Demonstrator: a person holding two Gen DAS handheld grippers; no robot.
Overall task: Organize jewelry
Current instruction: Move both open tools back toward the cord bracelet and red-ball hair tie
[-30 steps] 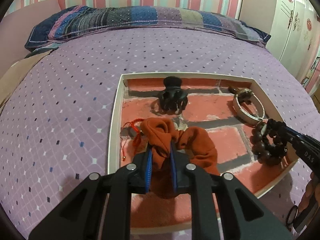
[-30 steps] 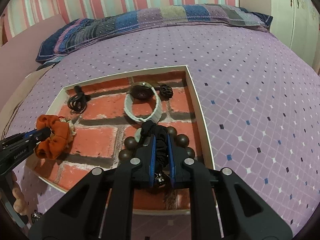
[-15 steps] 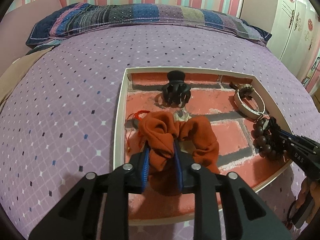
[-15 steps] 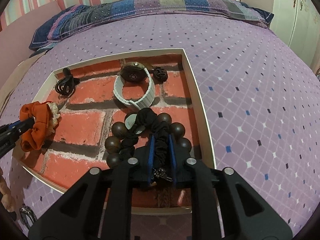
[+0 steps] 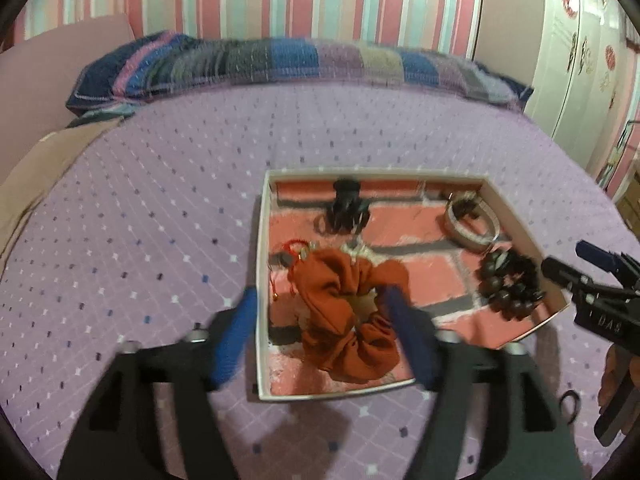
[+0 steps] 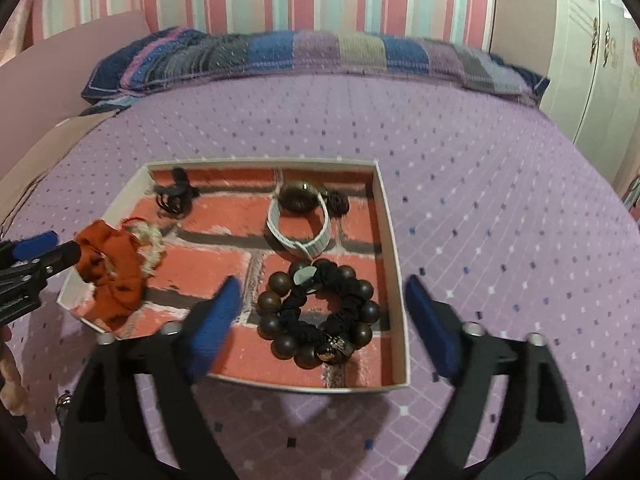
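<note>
A white-rimmed tray (image 5: 262,280) with a brick-print floor lies on the bed. In it an orange scrunchie (image 5: 344,312) rests loose at the near left. My left gripper (image 5: 320,298) hangs just above it, jaws opening, pads not pressing the cloth. At the tray's near right lie a wooden bead bracelet (image 6: 269,302) and, on top of it, a black scrunchie (image 6: 348,304). My right gripper (image 6: 323,286) is above them, jaws opening wide, nothing gripped. A white watch (image 6: 298,236) and a black claw clip (image 6: 174,196) sit at the back of the tray.
The tray (image 6: 394,264) rests on a purple dotted sheet (image 5: 160,200). A patchwork pillow (image 5: 280,64) lies along the striped wall, and a white wardrobe (image 5: 580,60) stands at the right. A red string (image 5: 294,246) lies beside the orange scrunchie.
Both grippers went from shut to open. The left let go of the orange scrunchie, the right let go of the black scrunchie on the beads. Both drew back and up.
</note>
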